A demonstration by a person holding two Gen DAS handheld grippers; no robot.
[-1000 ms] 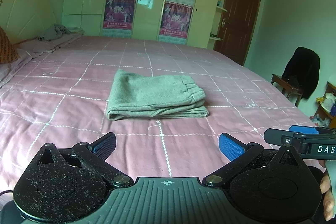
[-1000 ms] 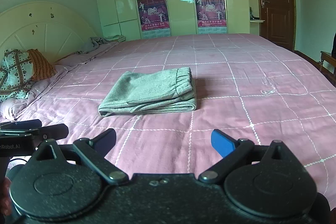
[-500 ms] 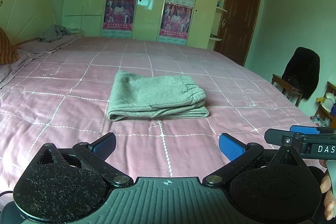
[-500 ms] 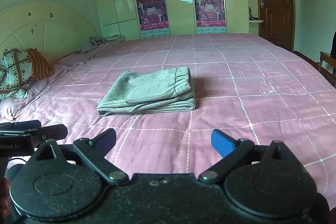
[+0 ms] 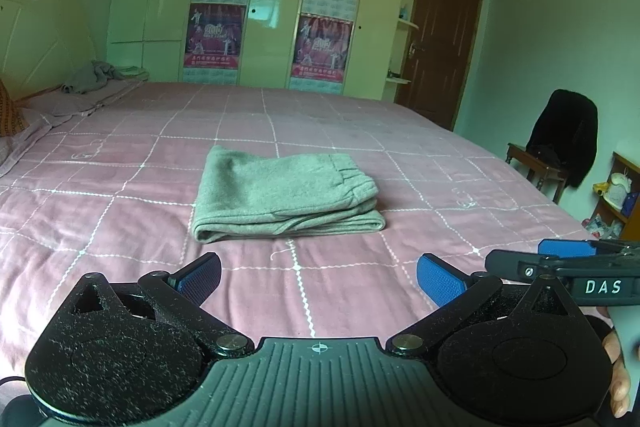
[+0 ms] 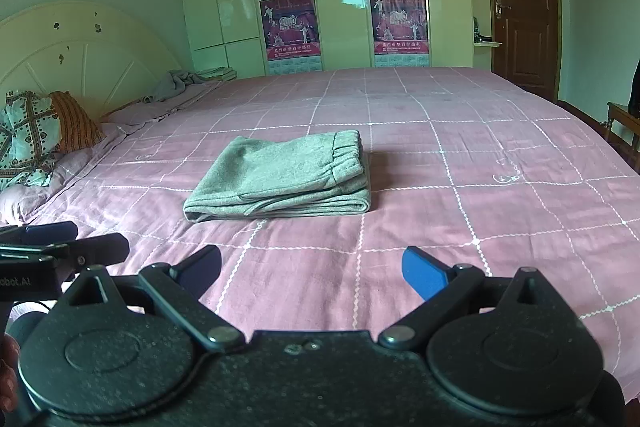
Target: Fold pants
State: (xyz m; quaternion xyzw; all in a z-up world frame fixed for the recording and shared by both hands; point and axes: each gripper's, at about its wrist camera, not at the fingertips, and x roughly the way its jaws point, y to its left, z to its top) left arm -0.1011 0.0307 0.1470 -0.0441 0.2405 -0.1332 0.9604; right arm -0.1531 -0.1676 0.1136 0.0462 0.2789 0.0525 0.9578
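Note:
Grey pants (image 5: 280, 193) (image 6: 286, 179) lie folded into a neat rectangle in the middle of the pink quilted bed, elastic waistband on the right side. My left gripper (image 5: 318, 277) hangs open over the near part of the bed, well short of the pants, with nothing between its blue pads. My right gripper (image 6: 316, 269) is open too and equally far back from the pants. Each gripper shows at the edge of the other's view: the right gripper (image 5: 560, 259) and the left gripper (image 6: 60, 245).
The pink bed cover (image 5: 360, 147) stretches wide around the pants. Pillows (image 6: 36, 131) and a grey crumpled cloth (image 5: 94, 75) lie by the headboard on the left. A wardrobe with posters (image 5: 276, 7) stands behind; a chair with a black garment (image 5: 564, 143) is at the right.
Both grippers have stayed open and nearly still; the view has drifted only slightly. The pants have not moved.

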